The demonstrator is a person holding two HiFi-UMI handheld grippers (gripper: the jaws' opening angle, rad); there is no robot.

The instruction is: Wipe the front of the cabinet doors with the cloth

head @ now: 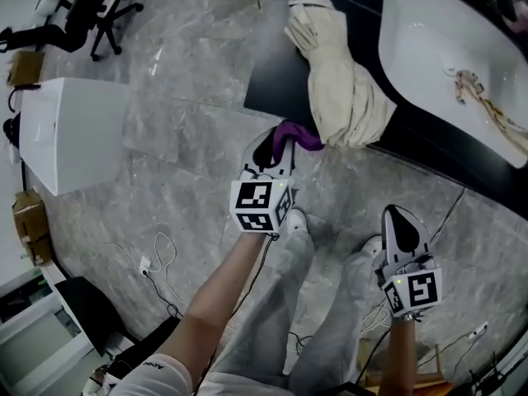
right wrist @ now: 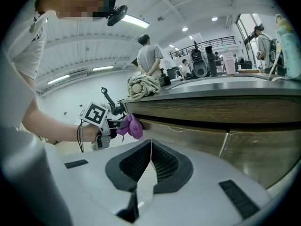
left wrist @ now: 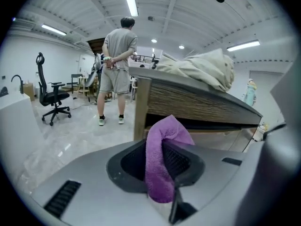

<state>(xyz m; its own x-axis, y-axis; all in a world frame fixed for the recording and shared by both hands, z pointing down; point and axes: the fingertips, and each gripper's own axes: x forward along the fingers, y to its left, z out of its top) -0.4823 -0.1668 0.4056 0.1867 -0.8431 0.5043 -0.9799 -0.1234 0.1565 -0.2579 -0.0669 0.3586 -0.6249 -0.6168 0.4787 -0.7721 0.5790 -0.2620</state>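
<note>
My left gripper (head: 276, 144) is shut on a purple cloth (head: 298, 134), which folds up out of the jaws (left wrist: 162, 147). The cloth (right wrist: 131, 125) is held at the left end of the cabinet, just under the dark countertop edge (head: 280, 73); I cannot tell whether it touches. The wood-fronted cabinet doors (right wrist: 200, 138) run to the right below the counter. My right gripper (head: 401, 215) hangs lower, over the floor beside the person's legs, with its fingertips closed together (right wrist: 150, 144) and nothing between them.
A beige bundle of fabric (head: 342, 81) lies on the counter beside a white sink (head: 437, 52). A white box (head: 70, 130) and an office chair (head: 103, 11) stand on the grey floor. A person (left wrist: 117, 65) stands beyond the cabinet's end. Cables (head: 161, 258) trail by my feet.
</note>
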